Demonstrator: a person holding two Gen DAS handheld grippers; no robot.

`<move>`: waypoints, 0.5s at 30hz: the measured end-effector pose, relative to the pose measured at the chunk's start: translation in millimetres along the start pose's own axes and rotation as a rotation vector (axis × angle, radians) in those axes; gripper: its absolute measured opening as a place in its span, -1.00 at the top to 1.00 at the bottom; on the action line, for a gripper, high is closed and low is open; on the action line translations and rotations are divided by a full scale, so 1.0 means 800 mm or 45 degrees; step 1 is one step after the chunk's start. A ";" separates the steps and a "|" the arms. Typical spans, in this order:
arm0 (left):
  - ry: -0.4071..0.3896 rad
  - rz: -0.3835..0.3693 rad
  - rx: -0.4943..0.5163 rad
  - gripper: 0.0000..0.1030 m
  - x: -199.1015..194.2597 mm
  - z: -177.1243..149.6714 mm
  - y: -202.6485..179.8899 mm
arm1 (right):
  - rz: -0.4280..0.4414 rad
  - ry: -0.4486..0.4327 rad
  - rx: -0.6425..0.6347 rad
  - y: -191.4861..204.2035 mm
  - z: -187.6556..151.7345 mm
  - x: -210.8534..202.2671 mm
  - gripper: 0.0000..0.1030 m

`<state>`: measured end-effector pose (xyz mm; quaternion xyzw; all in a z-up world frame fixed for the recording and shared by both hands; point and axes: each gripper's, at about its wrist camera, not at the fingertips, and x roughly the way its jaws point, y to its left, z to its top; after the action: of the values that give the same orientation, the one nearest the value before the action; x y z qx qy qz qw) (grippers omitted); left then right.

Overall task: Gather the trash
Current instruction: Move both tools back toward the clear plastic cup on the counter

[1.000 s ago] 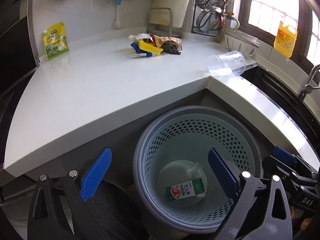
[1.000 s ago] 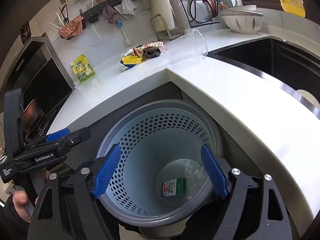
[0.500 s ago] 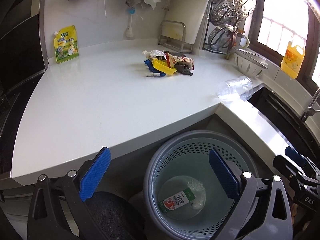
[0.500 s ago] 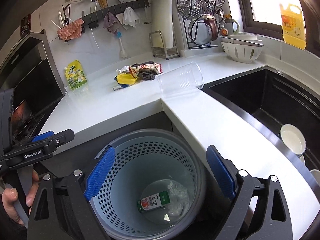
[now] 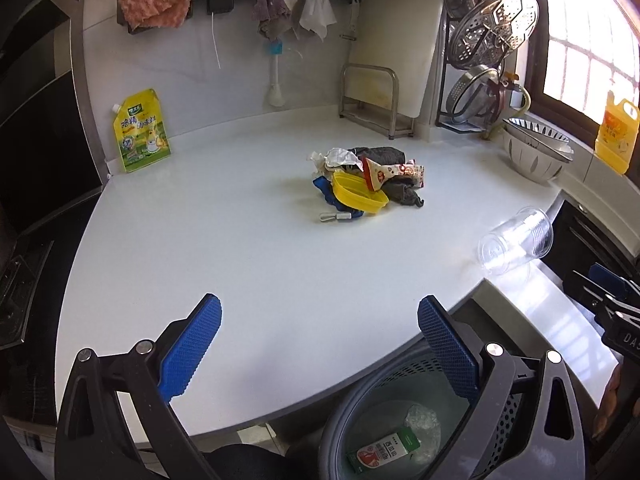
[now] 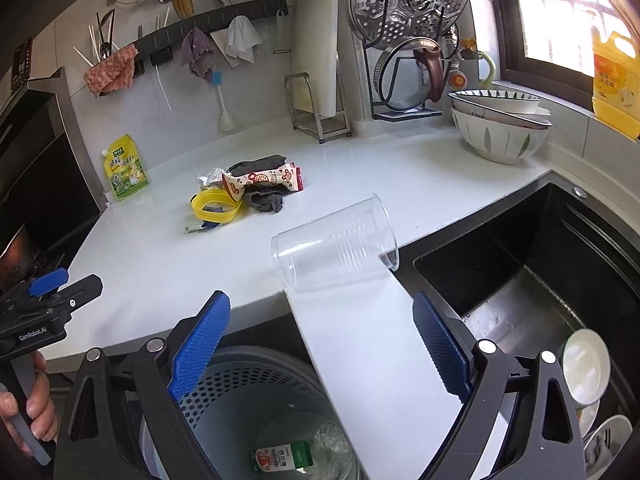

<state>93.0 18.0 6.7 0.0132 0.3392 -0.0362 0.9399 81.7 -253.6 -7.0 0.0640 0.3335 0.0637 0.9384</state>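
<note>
The clear plastic cup (image 6: 335, 246) is lying tipped over on the white worktop (image 6: 160, 256) straight ahead of the spread, empty right tool (image 6: 320, 344), nearer than the left tool (image 5: 316, 348), its long axis slanting up-right.

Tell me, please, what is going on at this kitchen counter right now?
A person is clearing trash with two handheld tools. Both the left tool and the right tool are open and empty, hovering near the counter edge. A carton already lies in the bin below. A clear cup on its side and a pile of wrappers wait on the counter.
</note>
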 end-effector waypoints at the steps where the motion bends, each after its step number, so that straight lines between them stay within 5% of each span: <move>1: 0.001 0.001 -0.002 -0.88 0.004 0.004 -0.001 | 0.012 0.007 -0.009 0.000 0.006 0.009 -0.72; 15: 0.033 0.033 0.005 -0.88 0.059 0.031 -0.008 | 0.015 0.145 -0.123 0.002 0.038 0.103 -0.73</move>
<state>144.4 7.7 -4.4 0.0198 0.3511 -0.0243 0.9358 164.5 -241.1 -34.2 0.0169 0.3824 0.0889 0.9196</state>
